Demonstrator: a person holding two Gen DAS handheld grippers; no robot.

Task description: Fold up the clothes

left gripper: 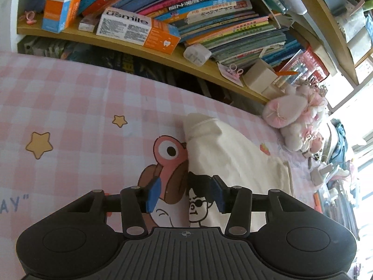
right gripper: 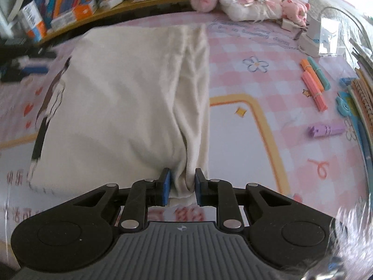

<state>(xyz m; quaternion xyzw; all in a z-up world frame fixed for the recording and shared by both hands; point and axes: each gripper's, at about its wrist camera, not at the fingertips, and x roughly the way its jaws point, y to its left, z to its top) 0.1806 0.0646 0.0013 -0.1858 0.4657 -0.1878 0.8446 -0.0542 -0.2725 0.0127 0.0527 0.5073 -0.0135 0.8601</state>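
Left wrist view: the cream cotton T-shirt with a printed cartoon figure in dark glasses (left gripper: 233, 161) lies partly folded on the pink-and-white checked sheet printed with stars and cartoons (left gripper: 70, 107). Its left folded edge runs away from the camera, starting between the blue pads. The left gripper (left gripper: 186, 193) points steeply down over this near edge, its jaws apart and nothing pinched; the left pad hangs over the sheet, the right pad over the garment.

Right wrist view: the same T-shirt fills the middle, a bunched ridge of fabric running from far to near along its right side. The right gripper (right gripper: 180, 186) tilts steeply down at the near end of that ridge, its jaws drawn in close with the gathered cloth between the pads; a firm clamp cannot be confirmed. To the right, pastel paper strips (right gripper: 313, 84) lie well apart on the sheet.
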